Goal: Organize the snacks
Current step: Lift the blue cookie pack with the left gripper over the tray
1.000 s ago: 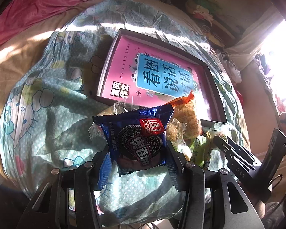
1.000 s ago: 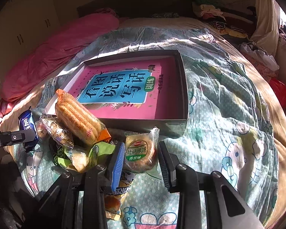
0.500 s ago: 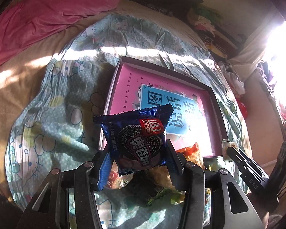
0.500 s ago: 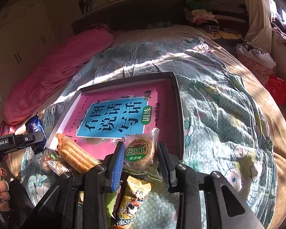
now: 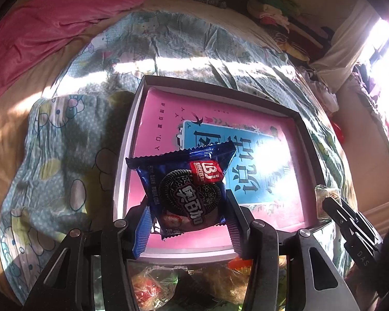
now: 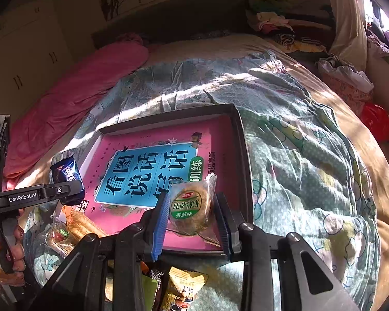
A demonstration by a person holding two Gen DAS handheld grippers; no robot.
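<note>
A blue cookie packet (image 5: 186,191) is pinched in the left gripper (image 5: 188,220) above the pink-lined tray (image 5: 128,140) — a clear biscuit packet (image 6: 192,204) is pinched in the right gripper (image 6: 192,223) over the tray's near corner. The tray lies on a bed quilt (image 6: 311,155), loose snacks (image 6: 72,228) heaped just beside its near edge.

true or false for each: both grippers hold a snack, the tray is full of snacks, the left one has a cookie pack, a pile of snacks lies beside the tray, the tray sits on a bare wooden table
1. Both grippers hold a snack. True: the left gripper and right gripper each clamp a packet.
2. The tray is full of snacks. False: only a pink book lies in it.
3. The left holds a blue cookie pack. True.
4. A snack pile lies beside the tray. True.
5. The tray sits on a wooden table. False: it rests on a patterned quilt.
</note>
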